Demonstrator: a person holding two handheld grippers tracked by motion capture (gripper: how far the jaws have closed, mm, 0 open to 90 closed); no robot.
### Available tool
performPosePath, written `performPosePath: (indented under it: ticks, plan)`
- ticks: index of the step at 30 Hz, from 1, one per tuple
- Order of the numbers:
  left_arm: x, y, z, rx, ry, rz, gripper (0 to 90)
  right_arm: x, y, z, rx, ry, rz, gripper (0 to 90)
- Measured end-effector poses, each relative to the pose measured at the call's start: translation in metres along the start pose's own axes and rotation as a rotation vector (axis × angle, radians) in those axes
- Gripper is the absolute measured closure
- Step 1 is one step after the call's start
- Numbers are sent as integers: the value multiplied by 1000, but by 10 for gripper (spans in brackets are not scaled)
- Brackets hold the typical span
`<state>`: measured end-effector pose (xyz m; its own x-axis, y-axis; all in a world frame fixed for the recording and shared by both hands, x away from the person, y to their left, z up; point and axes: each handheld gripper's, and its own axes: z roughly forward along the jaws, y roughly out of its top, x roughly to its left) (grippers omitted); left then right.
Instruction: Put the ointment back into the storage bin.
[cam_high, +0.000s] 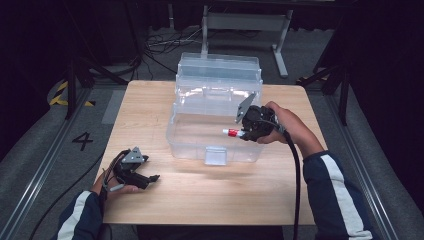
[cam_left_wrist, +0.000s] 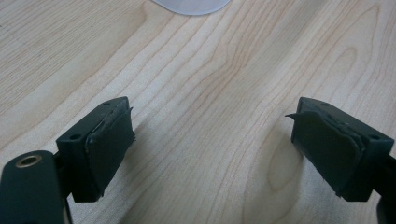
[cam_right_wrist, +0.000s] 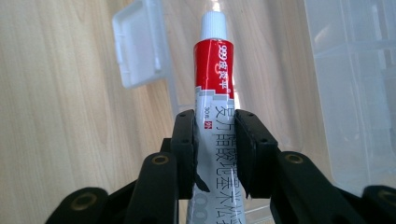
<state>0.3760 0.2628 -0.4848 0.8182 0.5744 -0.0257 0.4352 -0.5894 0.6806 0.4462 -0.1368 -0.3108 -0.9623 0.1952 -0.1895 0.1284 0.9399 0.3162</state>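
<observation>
A red, white and grey tube with a white cap is pinched between the jaws of my right gripper, cap pointing away from the hand. It hangs over the open clear plastic box, above the box's front half. My left gripper rests low on the wooden table at the front left, its jaws wide apart and only bare wood between them.
The box's lid stands open at the back. A white latch flap hangs on the box's front wall. A metal frame and cables lie on the floor beyond the table.
</observation>
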Motion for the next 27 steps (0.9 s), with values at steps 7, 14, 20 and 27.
performPosePath:
  ticks: [7, 14, 20, 27]
  plan:
    - [0, 0, 0, 0, 1, 0, 130, -10, 3, 13, 14, 16, 14, 708]
    - [0, 0, 0, 1, 1, 0, 131, -19, 6, 27, 33, 35, 14, 708]
    - [0, 0, 0, 0, 0, 0, 131, -27, 7, 41, 72, 55, 28, 708]
    - [0, 0, 0, 0, 0, 0, 130, -33, 5, 57, 99, 76, 29, 708]
